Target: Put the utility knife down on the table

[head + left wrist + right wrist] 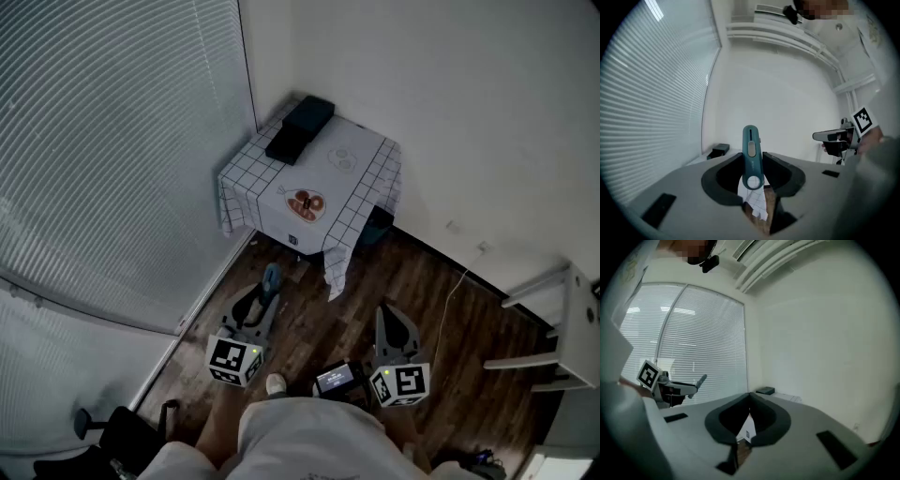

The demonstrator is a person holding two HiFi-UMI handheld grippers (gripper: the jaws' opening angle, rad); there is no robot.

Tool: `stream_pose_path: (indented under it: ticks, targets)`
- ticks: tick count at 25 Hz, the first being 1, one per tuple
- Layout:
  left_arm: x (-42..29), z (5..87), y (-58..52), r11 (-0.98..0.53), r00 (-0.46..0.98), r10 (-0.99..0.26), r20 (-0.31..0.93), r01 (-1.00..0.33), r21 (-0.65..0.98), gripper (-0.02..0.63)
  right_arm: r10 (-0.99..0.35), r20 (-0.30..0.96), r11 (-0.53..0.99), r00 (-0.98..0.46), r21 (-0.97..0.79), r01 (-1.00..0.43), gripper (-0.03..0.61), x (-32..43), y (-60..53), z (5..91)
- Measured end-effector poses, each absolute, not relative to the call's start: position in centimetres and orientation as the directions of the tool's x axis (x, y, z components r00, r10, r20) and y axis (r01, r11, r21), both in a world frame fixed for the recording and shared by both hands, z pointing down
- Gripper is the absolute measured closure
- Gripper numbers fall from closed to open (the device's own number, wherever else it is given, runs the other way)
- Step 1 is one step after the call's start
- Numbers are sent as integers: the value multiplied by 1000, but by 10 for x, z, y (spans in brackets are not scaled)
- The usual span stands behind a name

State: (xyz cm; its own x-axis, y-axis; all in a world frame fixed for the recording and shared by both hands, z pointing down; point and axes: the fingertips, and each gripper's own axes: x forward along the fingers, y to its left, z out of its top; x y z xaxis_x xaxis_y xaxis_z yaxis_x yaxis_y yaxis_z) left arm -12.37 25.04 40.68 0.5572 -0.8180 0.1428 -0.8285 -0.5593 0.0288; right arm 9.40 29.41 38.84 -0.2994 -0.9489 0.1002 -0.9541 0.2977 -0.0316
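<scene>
The left gripper is clamping the teal utility knife near its ring end, so the handle is sticking out ahead, ready for laying flat. The knife is hanging over the floor, well apart from the checked-cloth table (a black box is occupying its far corner). The right gripper, jaws closed on nothing, is idling alongside, likely because this placement needs one tool only.

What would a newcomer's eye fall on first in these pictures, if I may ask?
Most likely the teal utility knife, clamped in the left gripper and pointing ahead above the dark wooden floor. Then the small table under a white grid-patterned cloth in the room's corner, with a flat black case at its far end.
</scene>
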Motion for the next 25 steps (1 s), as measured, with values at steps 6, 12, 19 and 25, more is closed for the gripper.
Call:
stream_pose_path:
  ticks: [6, 12, 19, 25]
  targets:
    - [-144, 371, 268, -522, 523, -851, 43, -852, 29, 474, -946, 82, 316, -314, 12, -949, 571, 73, 291, 382]
    - [-128, 372, 288, -525, 526, -849, 51, -850, 36, 474, -933, 71, 355, -353, 11, -935, 571, 75, 296, 382]
    - [-103, 373, 303, -515, 516, -854, 69, -856, 42, 474, -916, 9, 400, -401, -21, -916, 569, 93, 307, 379]
    - [-92, 373, 299, -535, 536, -841, 75, -844, 41, 474, -929, 21, 369, -369, -31, -929, 571, 109, 307, 384]
